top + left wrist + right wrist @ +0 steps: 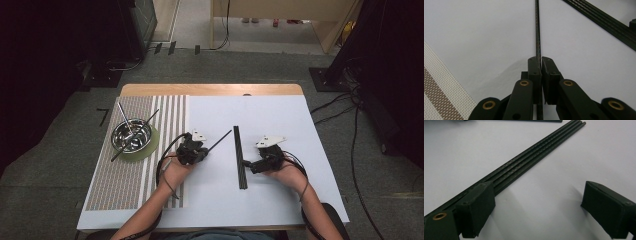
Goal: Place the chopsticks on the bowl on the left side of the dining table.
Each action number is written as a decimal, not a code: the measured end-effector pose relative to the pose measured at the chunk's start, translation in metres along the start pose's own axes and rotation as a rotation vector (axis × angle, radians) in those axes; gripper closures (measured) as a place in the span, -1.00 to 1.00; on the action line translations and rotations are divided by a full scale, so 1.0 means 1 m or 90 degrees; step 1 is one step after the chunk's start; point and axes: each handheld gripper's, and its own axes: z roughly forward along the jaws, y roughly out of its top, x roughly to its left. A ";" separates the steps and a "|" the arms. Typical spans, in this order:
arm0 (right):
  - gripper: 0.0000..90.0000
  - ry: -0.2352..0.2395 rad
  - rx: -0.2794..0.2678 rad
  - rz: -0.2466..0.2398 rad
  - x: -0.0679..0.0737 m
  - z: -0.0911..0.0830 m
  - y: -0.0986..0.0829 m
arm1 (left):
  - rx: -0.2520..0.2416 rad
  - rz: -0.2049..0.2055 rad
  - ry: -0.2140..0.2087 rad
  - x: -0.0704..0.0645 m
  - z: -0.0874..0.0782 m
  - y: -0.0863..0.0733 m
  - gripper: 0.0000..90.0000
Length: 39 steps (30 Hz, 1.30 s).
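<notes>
Here, taking the row of black rods in the middle of the desk as the landmark, the scene runs like this. Far to the left of the row, a steel bowl sits on a green coaster on a striped mat, with two rods already leaning in it. Nearer the row, just to its left, the left gripper has its fingers closed tight on a single rod, gripping it near one end so the long free end points up toward the top of the row. Just right of the row, the right gripper has its fingers spread wide and holds nothing; one finger touches the row's near edge.

The likely trouble is leverage: held so close to its end, the single rod could pivot or slip in the fingers as it swings toward the bowl, and its free tip could sweep across the row and scatter it. The right finger resting against the row could also nudge the rods out of line.
</notes>
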 end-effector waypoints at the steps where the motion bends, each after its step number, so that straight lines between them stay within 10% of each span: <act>1: -0.76 0.000 0.000 0.000 0.000 0.000 0.000 | 0.001 -0.002 0.001 0.000 0.000 0.000 0.94; 39: -0.76 0.000 -0.002 -0.004 0.000 0.000 0.000 | -0.012 -0.028 -0.020 0.020 -0.033 0.006 0.94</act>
